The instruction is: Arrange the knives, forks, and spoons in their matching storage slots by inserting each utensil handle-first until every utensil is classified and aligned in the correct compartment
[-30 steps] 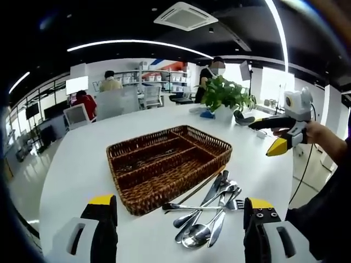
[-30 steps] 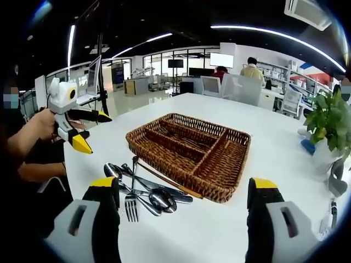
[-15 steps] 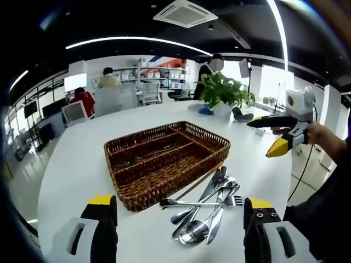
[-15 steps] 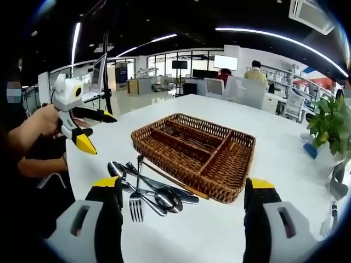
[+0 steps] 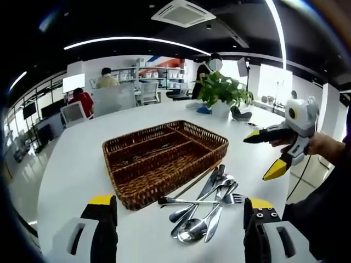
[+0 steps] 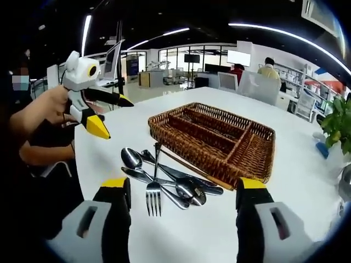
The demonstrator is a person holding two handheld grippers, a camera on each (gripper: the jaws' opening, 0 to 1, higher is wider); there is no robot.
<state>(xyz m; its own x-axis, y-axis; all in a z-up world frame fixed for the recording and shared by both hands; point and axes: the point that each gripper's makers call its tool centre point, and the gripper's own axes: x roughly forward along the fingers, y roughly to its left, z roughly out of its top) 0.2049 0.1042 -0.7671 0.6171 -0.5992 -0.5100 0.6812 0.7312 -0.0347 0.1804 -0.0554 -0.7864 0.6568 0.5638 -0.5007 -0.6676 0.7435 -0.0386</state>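
Sorting has not started, I judge: the utensils lie heaped on the white surface just beside the near side of the wicker tray, and both the left gripper and right gripper hover with jaws open and empty. Next move calls for picking one piece, perhaps the fork on top, and putting it handle-first into its slot. Count: one tray with three long slots and one short slot; one fork and two spoon bowls show for certain, the rest overlap too much to count.

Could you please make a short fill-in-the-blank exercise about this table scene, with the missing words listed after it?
1. The utensils lie in a pile on the white ____, not in the basket.
2. The basket is made of brown ____.
3. The jaws of the right gripper and the left gripper stand ____, holding nothing.
4. In the right gripper view, the fork points its tines toward the ____.

Missing words: table; wicker; open; camera
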